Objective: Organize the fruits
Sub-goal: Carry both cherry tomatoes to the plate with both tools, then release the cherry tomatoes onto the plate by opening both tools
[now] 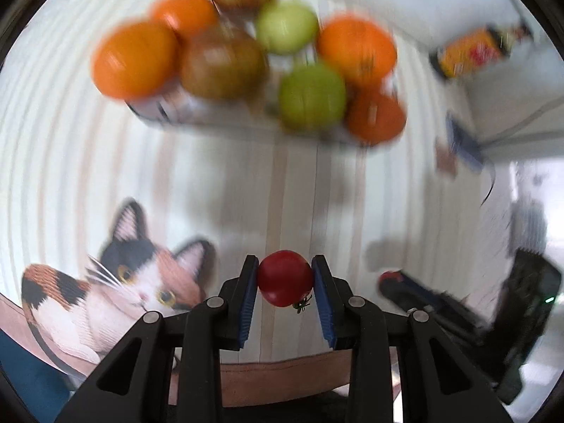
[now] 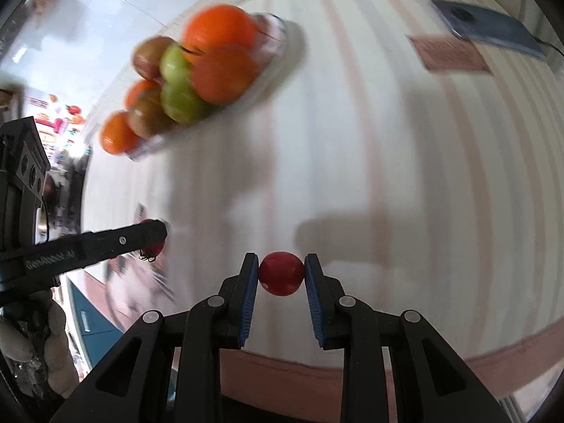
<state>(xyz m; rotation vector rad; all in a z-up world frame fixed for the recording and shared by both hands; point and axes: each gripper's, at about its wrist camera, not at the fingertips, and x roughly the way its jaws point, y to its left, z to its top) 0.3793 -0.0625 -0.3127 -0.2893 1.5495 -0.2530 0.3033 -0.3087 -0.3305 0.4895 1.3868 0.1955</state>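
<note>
My left gripper [image 1: 284, 278] is shut on a small red tomato [image 1: 284, 276] with a green stalk, held above the striped cloth. My right gripper [image 2: 281, 274] is shut on another small red tomato [image 2: 281, 273]. A clear tray [image 1: 197, 114] piled with oranges [image 1: 135, 58], green apples [image 1: 312, 97] and brownish apples [image 1: 222, 65] stands further ahead on the cloth. It also shows in the right wrist view [image 2: 155, 142] at upper left. The left gripper with its tomato [image 2: 155, 243] shows at the left of the right wrist view. The right gripper [image 1: 387, 280] shows at lower right of the left wrist view.
A cat picture [image 1: 116, 282] is printed on the cloth at lower left. A yellow packet [image 1: 472, 51] lies at the far right. A dark blue card [image 2: 490, 28] and a brown card [image 2: 447, 54] lie on the cloth at upper right.
</note>
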